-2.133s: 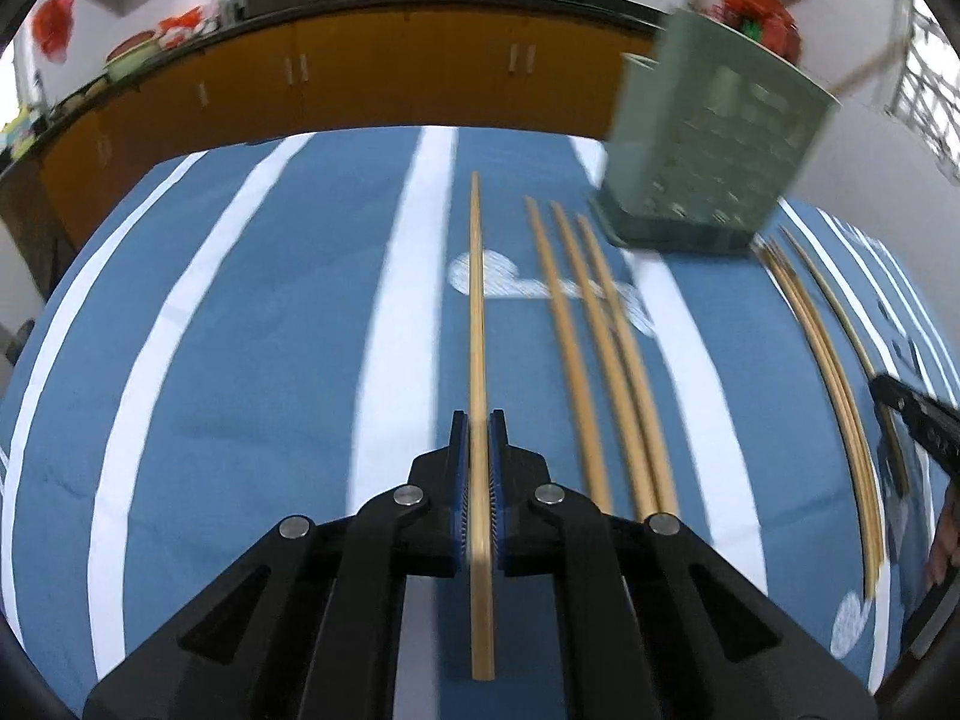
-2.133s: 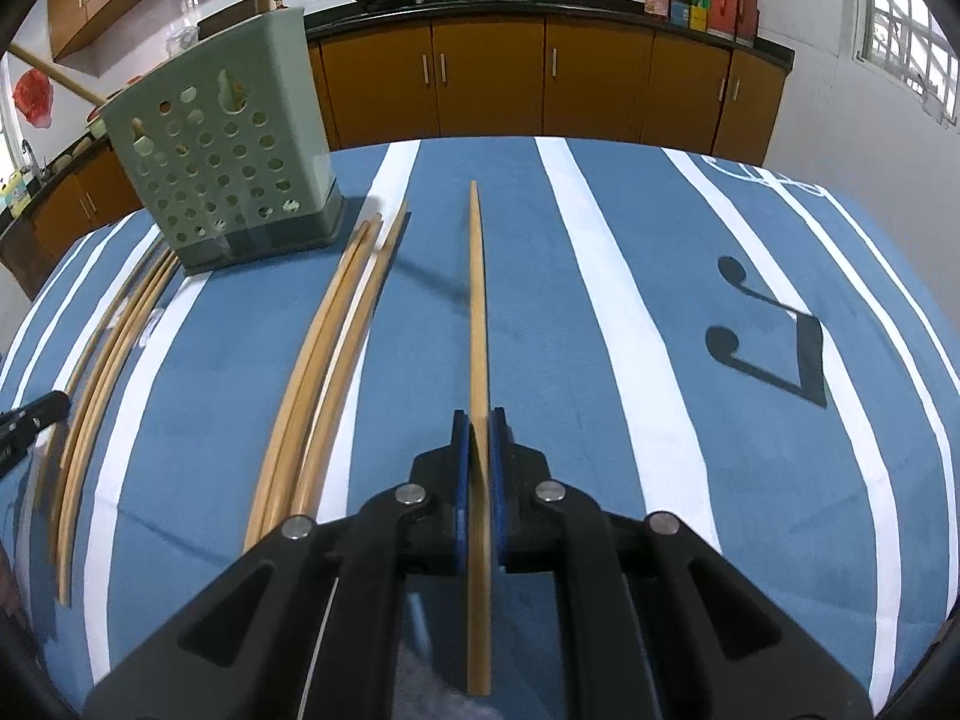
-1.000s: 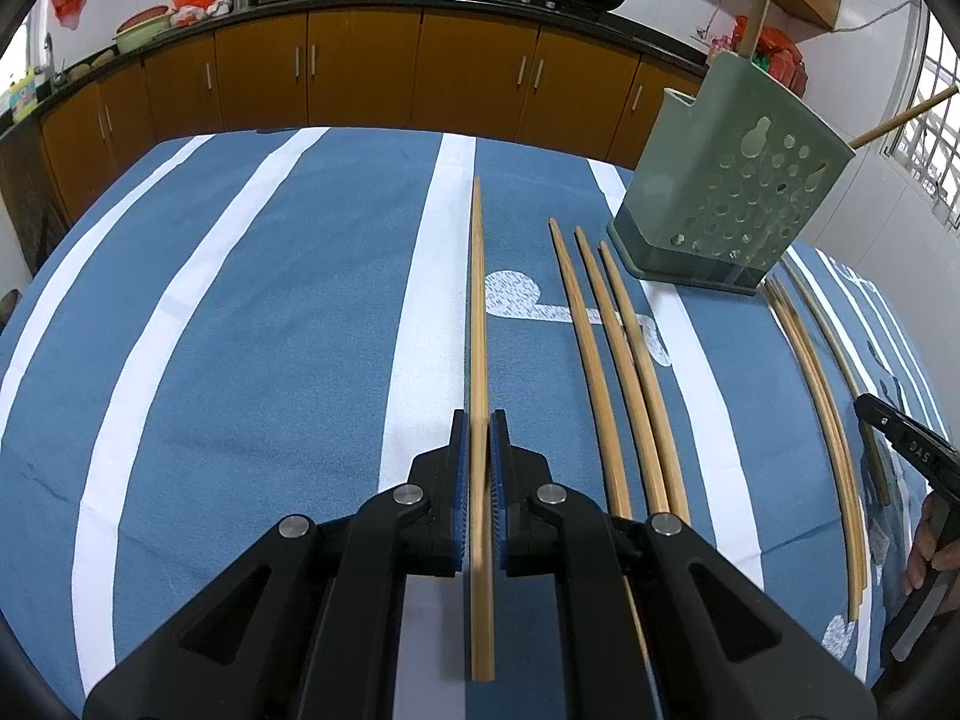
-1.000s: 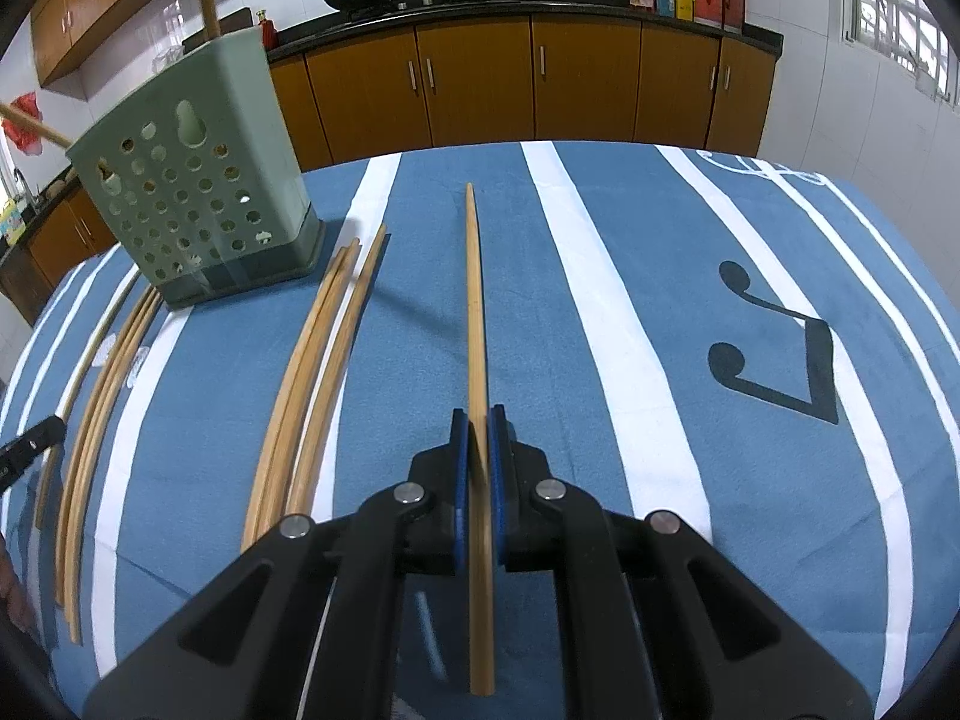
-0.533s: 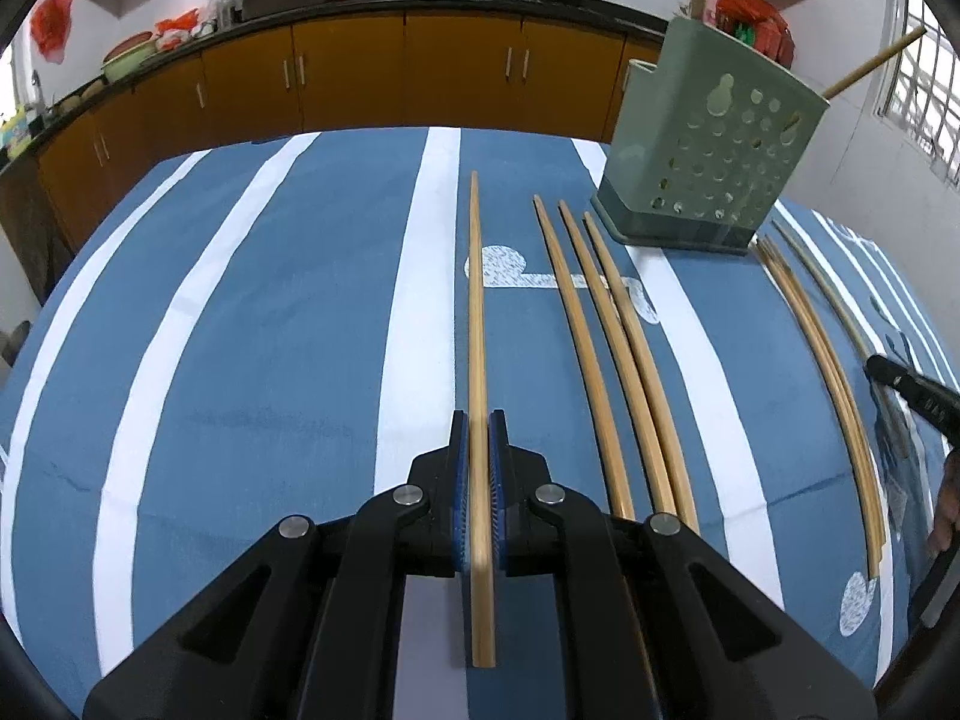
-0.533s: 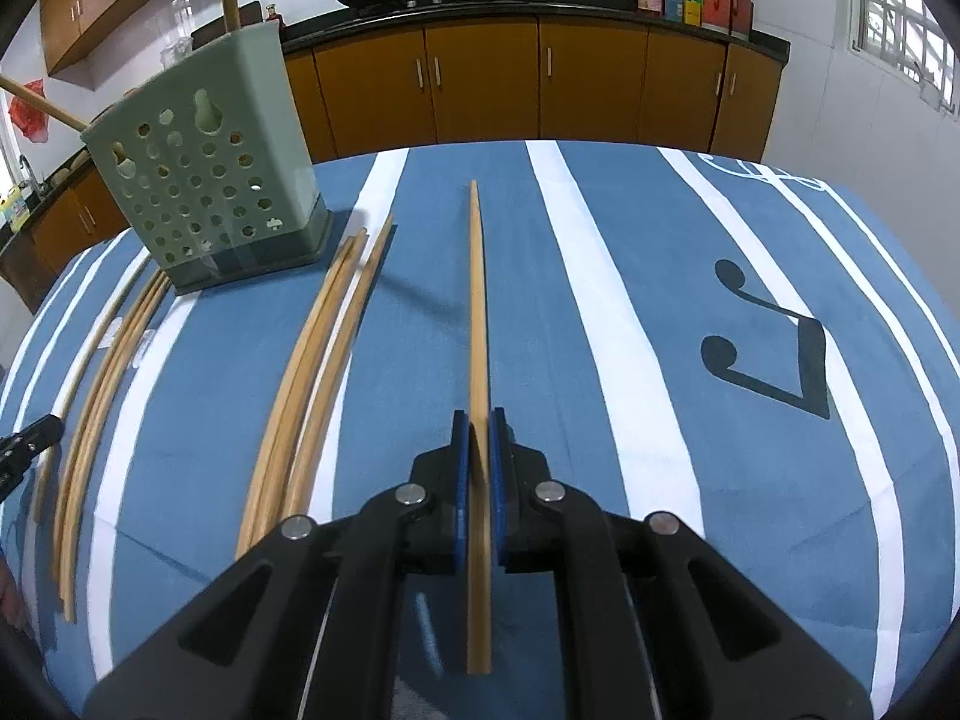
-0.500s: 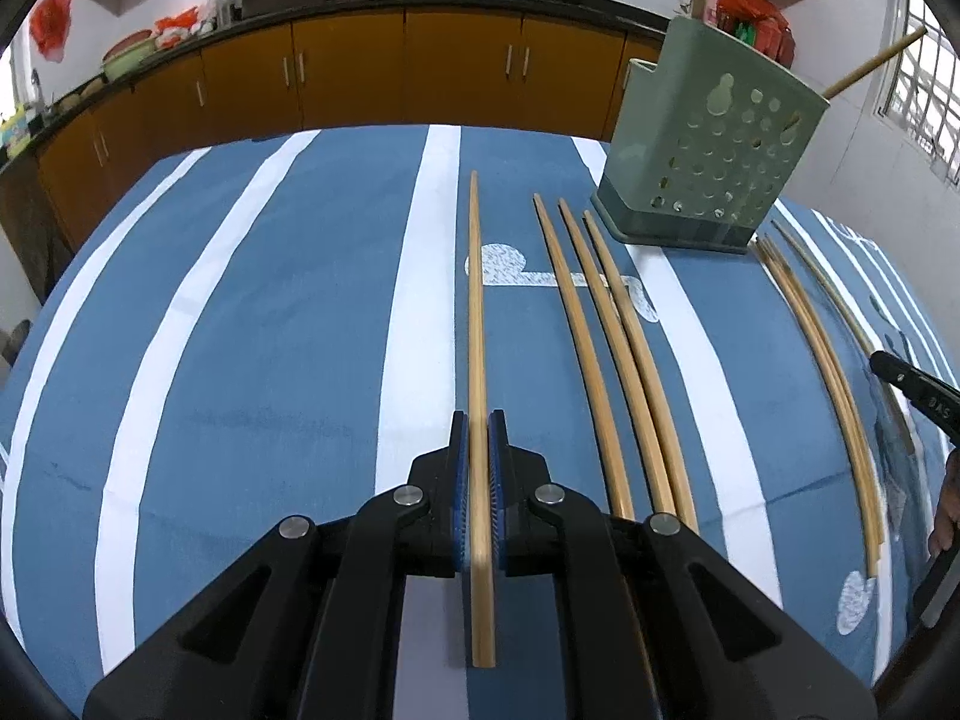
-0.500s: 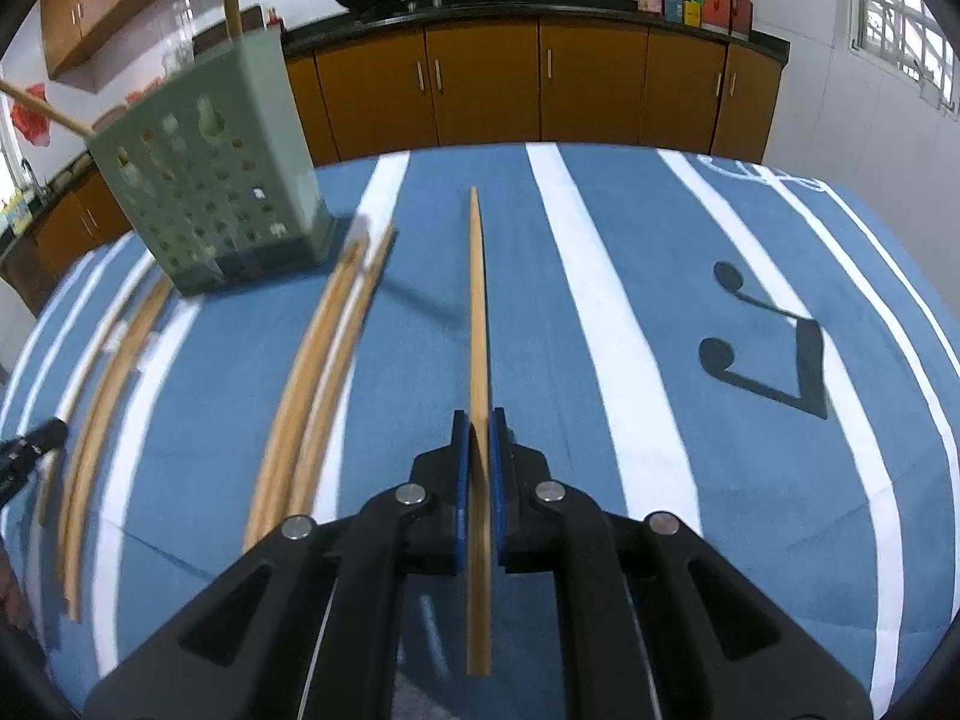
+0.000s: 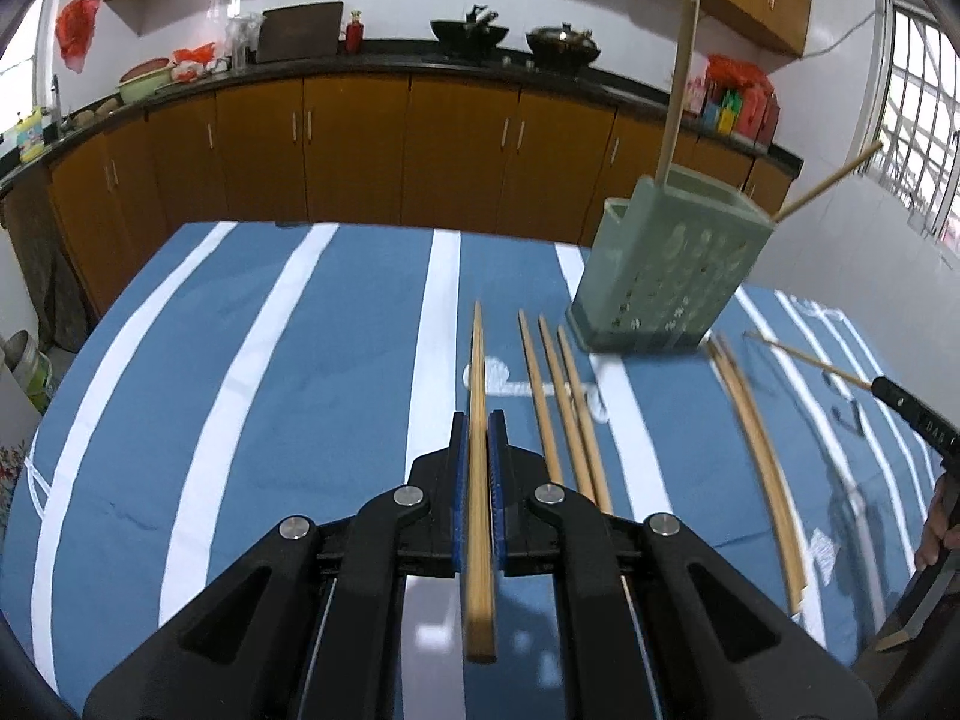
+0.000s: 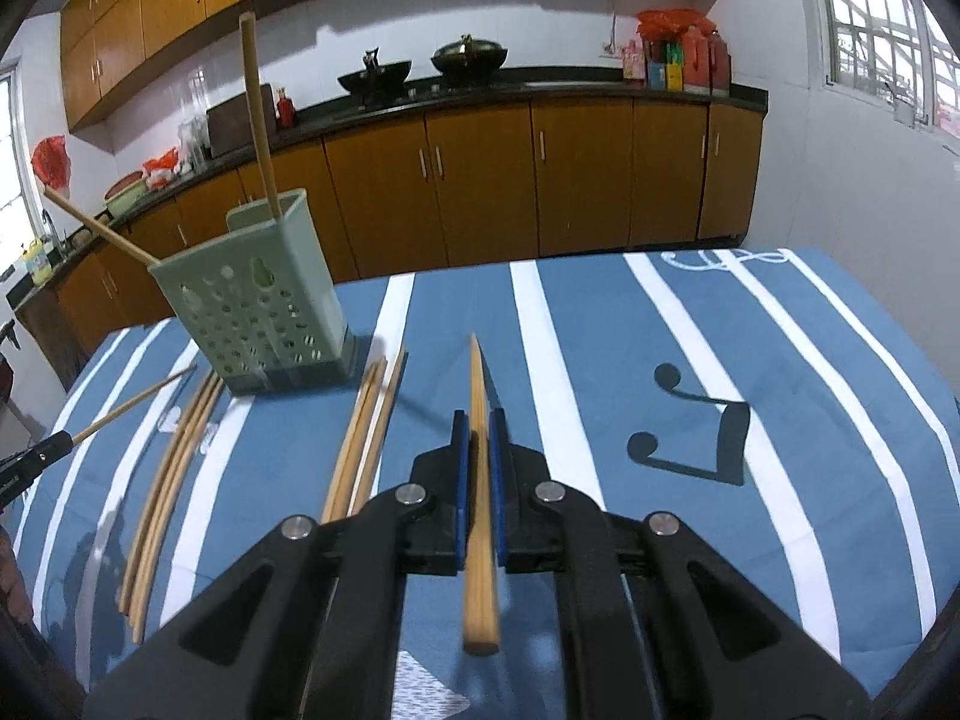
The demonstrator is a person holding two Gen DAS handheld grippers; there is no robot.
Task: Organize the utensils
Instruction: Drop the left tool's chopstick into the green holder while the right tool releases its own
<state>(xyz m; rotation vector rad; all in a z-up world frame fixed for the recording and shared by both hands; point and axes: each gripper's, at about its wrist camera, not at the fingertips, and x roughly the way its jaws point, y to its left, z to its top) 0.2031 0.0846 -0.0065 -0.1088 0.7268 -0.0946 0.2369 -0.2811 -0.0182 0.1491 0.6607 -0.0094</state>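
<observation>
In the left wrist view my left gripper (image 9: 478,420) is shut on a wooden chopstick (image 9: 477,354), held off the blue striped cloth and pointing ahead. To its right stands the green perforated holder (image 9: 666,276) with two chopsticks leaning in it. In the right wrist view my right gripper (image 10: 478,420) is shut on another chopstick (image 10: 477,378), also off the cloth. There the holder (image 10: 264,312) stands ahead on the left. Each gripper shows at the edge of the other's view with its stick pointing towards the holder.
Three loose chopsticks (image 9: 558,396) lie beside the holder, and a second bundle (image 9: 756,438) lies on its other side. A hand (image 9: 936,534) shows at the right edge. Beyond the table's far edge run wooden cabinets (image 10: 480,180) and a counter with woks.
Both grippers have risen and tipped up with their chopsticks, which now hang clear of the cloth. More of the kitchen wall shows, and the holder sits lower in both views.
</observation>
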